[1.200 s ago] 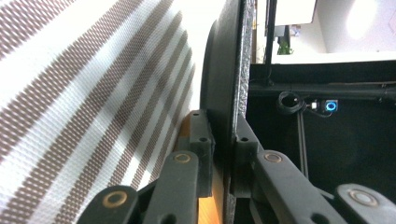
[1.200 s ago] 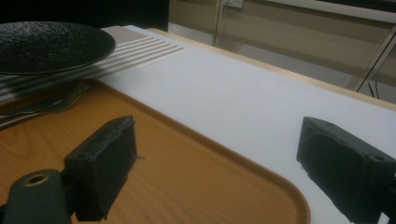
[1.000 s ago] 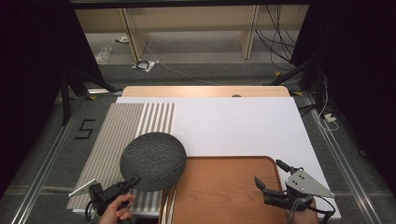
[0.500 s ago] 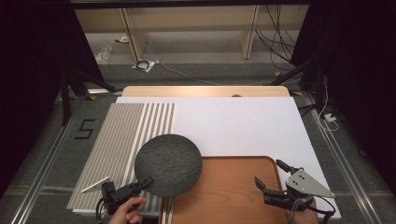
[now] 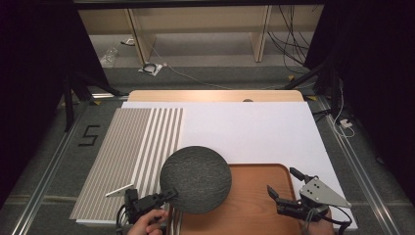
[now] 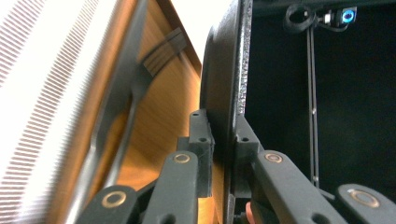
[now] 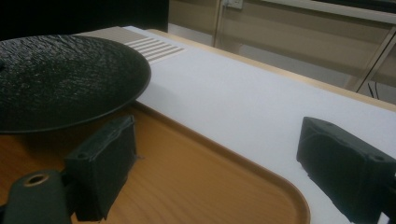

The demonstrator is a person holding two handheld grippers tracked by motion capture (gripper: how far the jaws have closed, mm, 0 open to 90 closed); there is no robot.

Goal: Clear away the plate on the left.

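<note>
Dark, rough-textured stone-like plate is what I have by its near-left rim, its round face lying partly over the left end of the wooden tray and partly over the white sheet beyond it. My left gripper is clenched on that rim: in the left gripper view the two black jaws press the plate's edge from both sides, with the tray's orange wood just beside it. My left hand sits at the bottom edge of the high view. My right gripper hovers over the right part of the tray, jaws spread wide and holding nothing; in the right gripper view its pads stand well apart with bare tray between them and the plate off to the left. A striped grey-and-white mat lies left of the white sheet, on the table
</note>
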